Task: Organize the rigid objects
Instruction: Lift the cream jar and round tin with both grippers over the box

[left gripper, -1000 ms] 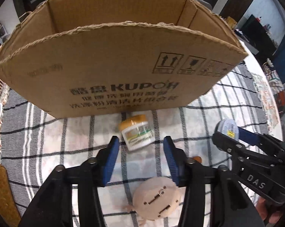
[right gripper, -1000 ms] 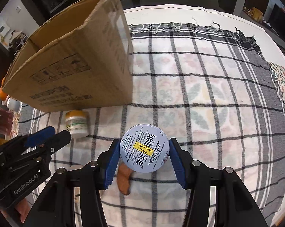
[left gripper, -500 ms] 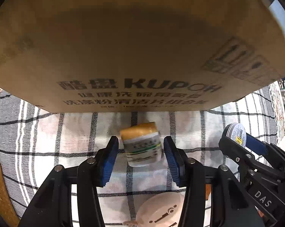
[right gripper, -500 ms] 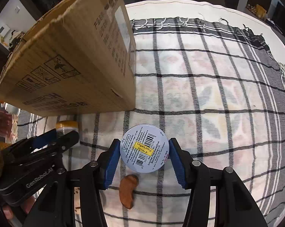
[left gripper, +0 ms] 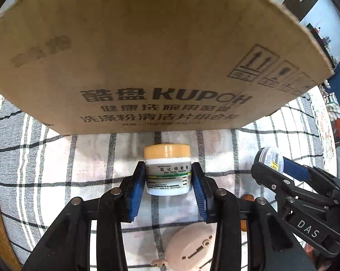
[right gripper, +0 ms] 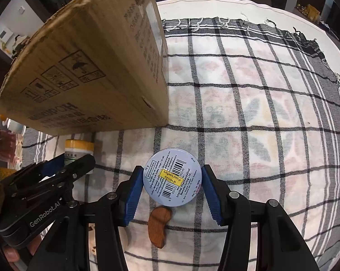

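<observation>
Left gripper (left gripper: 168, 178): clenched on one jar (left gripper: 167, 169), both blue pads flat against its white body. Jar upright on the cloth (left gripper: 57, 169), yellow lid up, just in front of the box (left gripper: 147, 56). Label reads "Zinc Oxide Ointment" beneath Chinese characters.

Right gripper (right gripper: 172, 180): clenched on one round tin (right gripper: 172, 177), held on edge with its printed base toward the camera. Base reads "18 g", "Interthai Pharmaceutical Manufacturing Ltd.", a barcode, and a yellow sticker in script too small to read.

Left view only: box front printed "KUPOH" with two lines of Chinese characters and handling symbols; one round beige disc (left gripper: 192, 248) on the cloth below the pads. The right gripper (left gripper: 269, 164) enters at right, marked "DAS", the tin (left gripper: 271, 160) seen edge-on.

Right view only: one brown wooden piece (right gripper: 158, 228) on the cloth under the tin; the box's (right gripper: 90, 67) side panel with a clear tape strip; the cloth's (right gripper: 237, 90) fringed far edge on a white round table (right gripper: 215, 4). The left gripper (right gripper: 63, 169) shows at left, marked "GenRobot.AI", with the jar (right gripper: 78, 148) partly hidden behind it.

Count: two grippers, one jar, one tin, one box, one disc, one wooden piece, one checked cloth.
</observation>
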Demonstrator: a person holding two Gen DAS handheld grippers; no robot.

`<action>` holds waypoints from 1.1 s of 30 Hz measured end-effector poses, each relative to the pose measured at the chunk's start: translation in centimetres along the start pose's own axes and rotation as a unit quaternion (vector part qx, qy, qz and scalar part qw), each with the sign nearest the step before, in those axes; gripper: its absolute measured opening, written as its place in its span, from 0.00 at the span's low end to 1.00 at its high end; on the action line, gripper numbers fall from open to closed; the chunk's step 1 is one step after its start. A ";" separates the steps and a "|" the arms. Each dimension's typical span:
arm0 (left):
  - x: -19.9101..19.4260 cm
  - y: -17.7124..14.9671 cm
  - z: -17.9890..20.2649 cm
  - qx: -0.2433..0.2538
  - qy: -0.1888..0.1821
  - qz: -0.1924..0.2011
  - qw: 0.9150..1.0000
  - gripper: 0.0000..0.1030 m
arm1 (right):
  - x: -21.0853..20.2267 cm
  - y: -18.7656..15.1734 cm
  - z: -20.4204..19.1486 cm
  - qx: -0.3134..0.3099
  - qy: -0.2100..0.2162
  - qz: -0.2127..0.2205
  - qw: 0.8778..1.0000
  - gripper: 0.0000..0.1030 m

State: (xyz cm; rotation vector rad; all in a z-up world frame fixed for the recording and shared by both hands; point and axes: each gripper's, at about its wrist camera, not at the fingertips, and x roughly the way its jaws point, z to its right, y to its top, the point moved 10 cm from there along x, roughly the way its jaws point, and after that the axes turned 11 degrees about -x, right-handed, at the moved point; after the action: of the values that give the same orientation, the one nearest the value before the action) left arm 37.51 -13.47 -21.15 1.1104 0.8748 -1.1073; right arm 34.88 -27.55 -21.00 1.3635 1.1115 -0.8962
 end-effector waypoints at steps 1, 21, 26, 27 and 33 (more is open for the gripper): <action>-0.3 -0.1 0.0 0.001 -0.003 0.003 1.000 0.39 | -0.2 0.0 -0.1 0.000 0.000 0.001 1.000 0.51; -10.1 -1.2 -1.1 0.018 -0.036 0.074 0.996 0.39 | -7.5 0.1 -4.0 -0.024 -0.002 0.064 0.998 0.51; -12.9 -0.5 -1.2 0.023 -0.046 0.099 0.994 0.39 | -9.8 0.9 -5.4 -0.031 0.000 0.088 0.996 0.51; -13.4 -0.2 -1.1 0.024 -0.048 0.104 0.993 0.39 | -10.4 1.1 -5.7 -0.033 -0.002 0.094 0.995 0.51; -16.5 0.9 -1.1 0.029 -0.056 0.128 0.990 0.39 | -13.3 2.5 -7.2 -0.045 -0.003 0.123 0.991 0.51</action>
State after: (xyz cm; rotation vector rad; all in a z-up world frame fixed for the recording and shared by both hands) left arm 34.37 -8.48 -5.72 1.1613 0.5961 -0.9750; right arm 33.03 -21.92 -6.85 1.3880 0.9429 -0.6627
